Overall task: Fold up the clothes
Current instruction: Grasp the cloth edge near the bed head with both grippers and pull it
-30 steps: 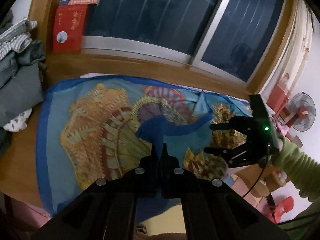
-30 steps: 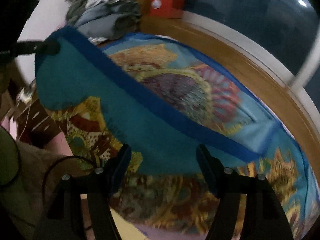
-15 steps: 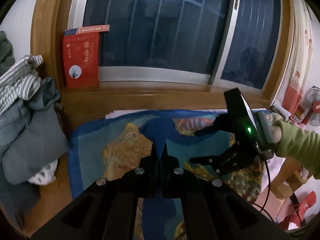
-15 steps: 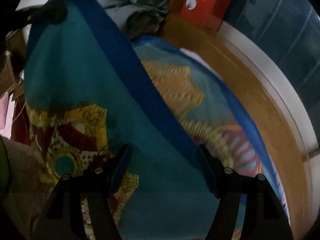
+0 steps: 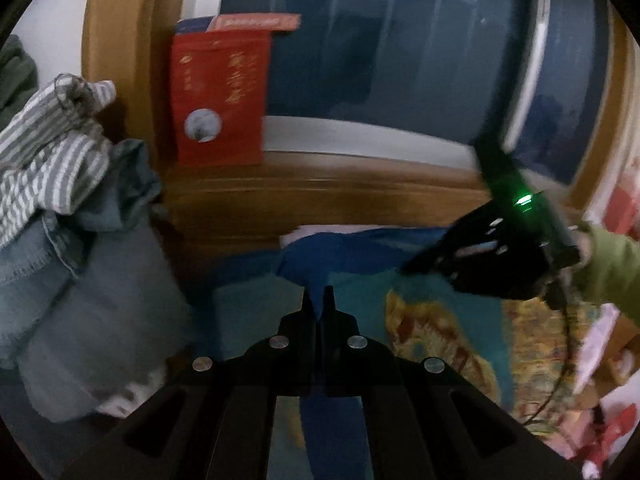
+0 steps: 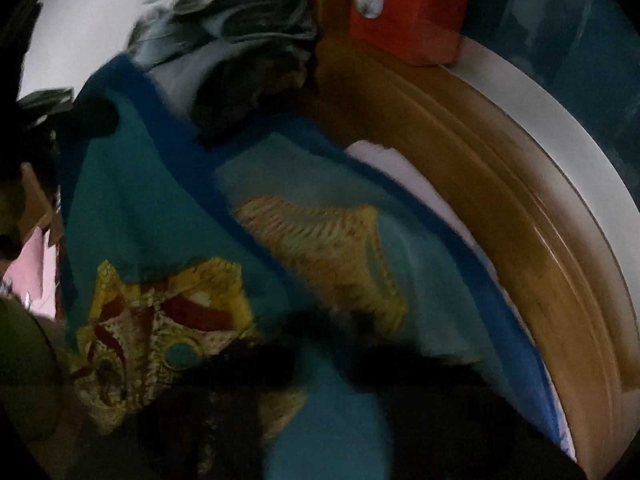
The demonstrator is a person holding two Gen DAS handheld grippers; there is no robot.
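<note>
Because the printed cloth (image 5: 436, 320) is thin, limp and light, grip its blue hem: left gripper (image 5: 318, 300) pinches it closed; right gripper (image 5: 408, 268) closed, hold unclear

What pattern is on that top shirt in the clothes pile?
Grey and white stripes on the top shirt, clearest in the left wrist view.
</note>
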